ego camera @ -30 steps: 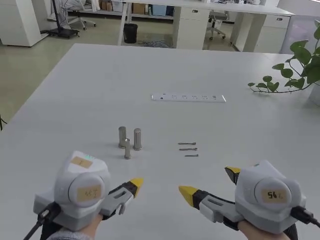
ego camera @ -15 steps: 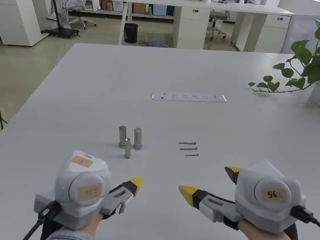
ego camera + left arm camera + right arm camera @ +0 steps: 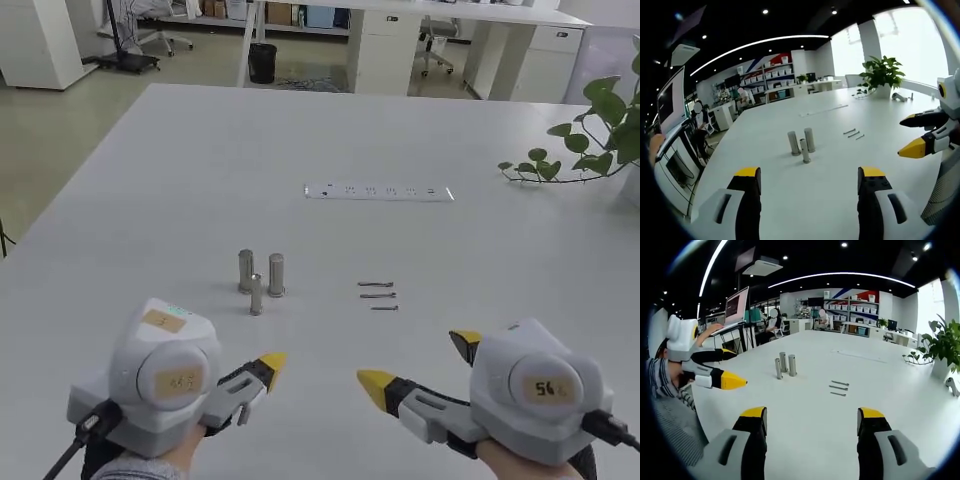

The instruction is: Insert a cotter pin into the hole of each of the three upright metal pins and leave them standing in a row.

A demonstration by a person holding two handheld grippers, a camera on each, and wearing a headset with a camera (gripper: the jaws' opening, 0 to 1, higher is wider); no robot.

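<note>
The left tongs point(image 3: 809, 172) and right tongs point(image 3: 812, 412) are both spread wide and hold nothing, low over the white bench point(image 3: 150, 200). Ahead of them three metal pins point(image 3: 258, 280) stand upright in a tight cluster. Three cotter pins point(image 3: 377, 296) lie apart, to their right.

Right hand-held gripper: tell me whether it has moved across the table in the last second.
No. In the head view the right hand-held gripper stays at the same spot on the near side of the three cotter pins; only the whole picture has shifted slightly.
</note>
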